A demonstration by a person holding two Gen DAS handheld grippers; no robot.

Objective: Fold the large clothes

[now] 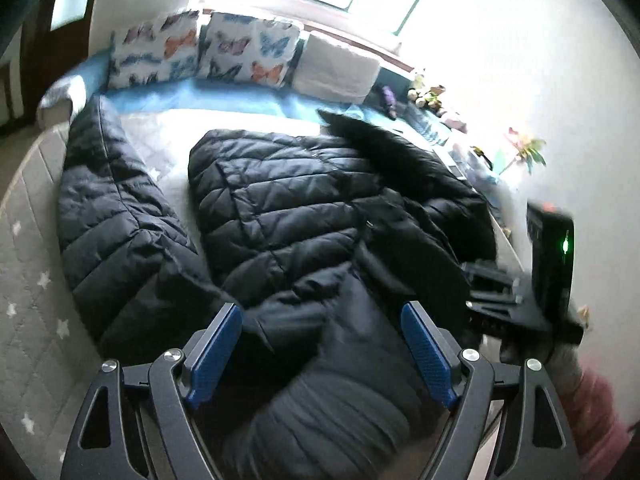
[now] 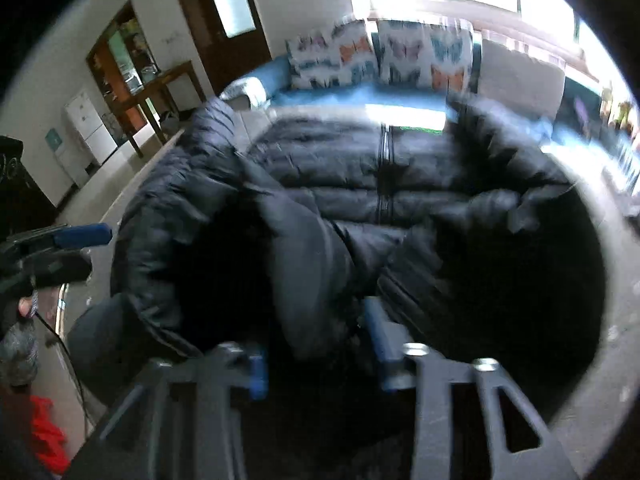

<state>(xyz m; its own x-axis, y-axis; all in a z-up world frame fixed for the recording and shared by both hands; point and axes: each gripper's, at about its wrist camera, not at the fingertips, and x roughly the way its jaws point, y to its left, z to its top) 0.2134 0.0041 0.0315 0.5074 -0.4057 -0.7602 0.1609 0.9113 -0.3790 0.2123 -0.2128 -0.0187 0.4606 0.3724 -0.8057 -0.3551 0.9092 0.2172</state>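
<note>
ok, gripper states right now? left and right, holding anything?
Left gripper: open, nothing held, above the black puffer jacket.
Right gripper: jaws apart with jacket fabric between them; too blurred to confirm a grip.

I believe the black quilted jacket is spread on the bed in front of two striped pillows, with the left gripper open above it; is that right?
Not quite: the pillows are butterfly-printed, not striped, as the left wrist view shows. The rest holds: the black quilted jacket is spread on the bed in front of them, with the left gripper open above it.
</note>
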